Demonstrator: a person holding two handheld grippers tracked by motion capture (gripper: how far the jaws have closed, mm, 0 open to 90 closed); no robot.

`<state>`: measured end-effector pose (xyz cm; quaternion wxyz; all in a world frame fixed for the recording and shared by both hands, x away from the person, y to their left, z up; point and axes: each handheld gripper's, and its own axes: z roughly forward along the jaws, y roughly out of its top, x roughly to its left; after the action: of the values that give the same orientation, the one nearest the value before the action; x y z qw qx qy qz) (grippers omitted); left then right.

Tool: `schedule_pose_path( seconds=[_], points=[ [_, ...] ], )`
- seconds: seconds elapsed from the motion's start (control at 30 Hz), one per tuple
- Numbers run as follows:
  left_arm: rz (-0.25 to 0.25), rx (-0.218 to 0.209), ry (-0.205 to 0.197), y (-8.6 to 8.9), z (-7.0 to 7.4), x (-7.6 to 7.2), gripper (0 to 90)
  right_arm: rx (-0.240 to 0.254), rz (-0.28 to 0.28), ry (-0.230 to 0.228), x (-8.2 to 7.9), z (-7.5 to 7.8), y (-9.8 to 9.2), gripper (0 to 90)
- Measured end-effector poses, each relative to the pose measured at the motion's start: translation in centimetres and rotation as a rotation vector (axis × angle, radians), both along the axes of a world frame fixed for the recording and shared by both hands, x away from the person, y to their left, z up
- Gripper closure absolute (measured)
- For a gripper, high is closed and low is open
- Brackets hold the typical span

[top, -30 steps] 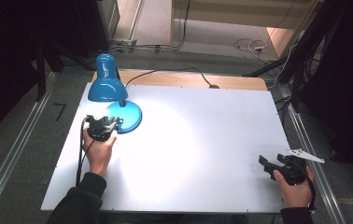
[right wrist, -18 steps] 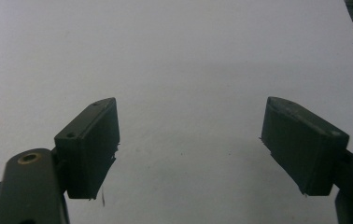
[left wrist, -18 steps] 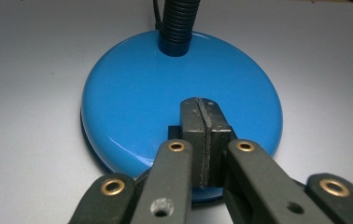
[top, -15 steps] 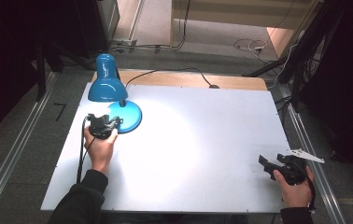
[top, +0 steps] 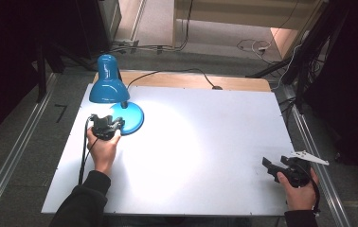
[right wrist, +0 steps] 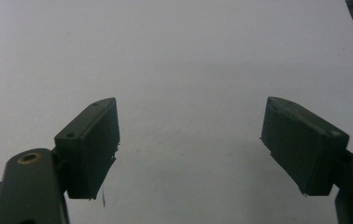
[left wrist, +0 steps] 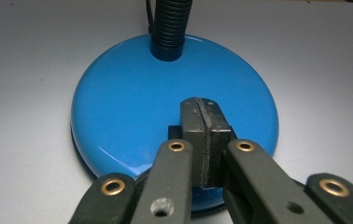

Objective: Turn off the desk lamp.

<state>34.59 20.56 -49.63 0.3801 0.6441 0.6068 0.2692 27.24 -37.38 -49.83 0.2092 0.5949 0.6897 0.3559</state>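
– Where's the lamp?
– Far left of the surface. The left hand-held gripper, jaws pressed together, sits over its blue base.
– The right hand-held gripper?
– Jaws spread, empty, near right

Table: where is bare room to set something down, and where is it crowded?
The table is bare across its middle and far right, from the lamp base over to the right tool, which is open over bare surface. It is crowded only at the far left, where the closed left tool sits over the base.
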Motion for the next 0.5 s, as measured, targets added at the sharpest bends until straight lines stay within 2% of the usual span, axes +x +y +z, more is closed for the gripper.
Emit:
schedule_pose_path(
  seconds=[0.5],
  points=[
    [0.001,0.015,-0.004,-0.25,-0.09,0.14,90.0,0.003,-0.001,-0.002,-0.04,0.03,0.01,18.2]
  ],
)
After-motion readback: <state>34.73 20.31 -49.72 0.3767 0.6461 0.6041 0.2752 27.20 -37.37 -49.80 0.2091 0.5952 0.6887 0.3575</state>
